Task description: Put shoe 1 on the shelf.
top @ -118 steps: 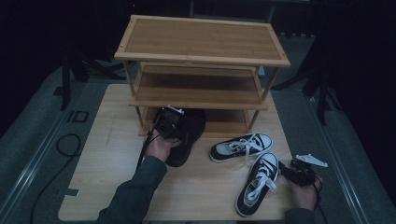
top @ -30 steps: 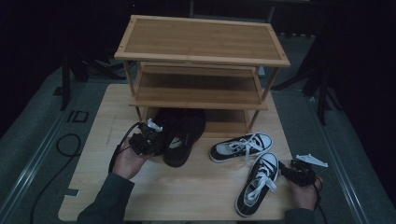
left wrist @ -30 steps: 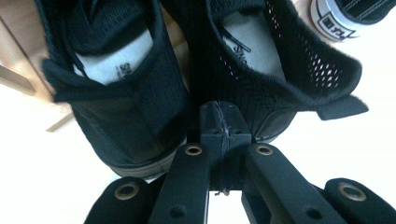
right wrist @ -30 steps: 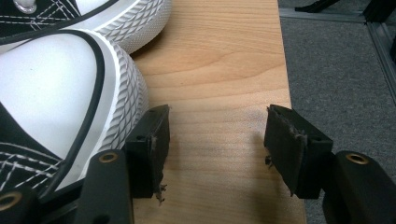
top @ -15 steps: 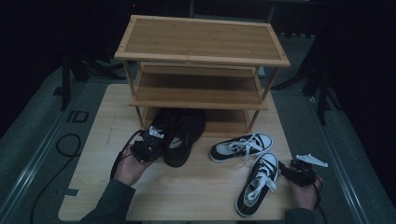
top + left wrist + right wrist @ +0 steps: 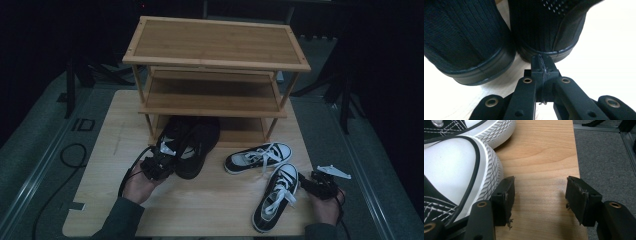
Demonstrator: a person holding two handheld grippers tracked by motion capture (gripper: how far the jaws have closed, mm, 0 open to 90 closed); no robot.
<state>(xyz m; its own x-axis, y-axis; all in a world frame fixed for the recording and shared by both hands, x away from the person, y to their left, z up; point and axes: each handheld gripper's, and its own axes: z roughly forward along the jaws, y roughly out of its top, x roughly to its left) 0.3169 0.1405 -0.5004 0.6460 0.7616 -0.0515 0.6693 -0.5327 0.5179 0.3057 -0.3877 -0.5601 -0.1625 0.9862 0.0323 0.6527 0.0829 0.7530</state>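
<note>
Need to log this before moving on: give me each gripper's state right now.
Left gripper: shut, holding nothing, tips just behind the black shoes.
Right gripper: open, empty, beside the black-and-white sneaker.

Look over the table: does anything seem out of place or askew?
The black-and-white sneakers lie apart on the table at different angles, one sideways, one pointing towards the rack. The black shoes sit neatly paired, toes under the rack's bottom shelf. No damage shows.
</note>
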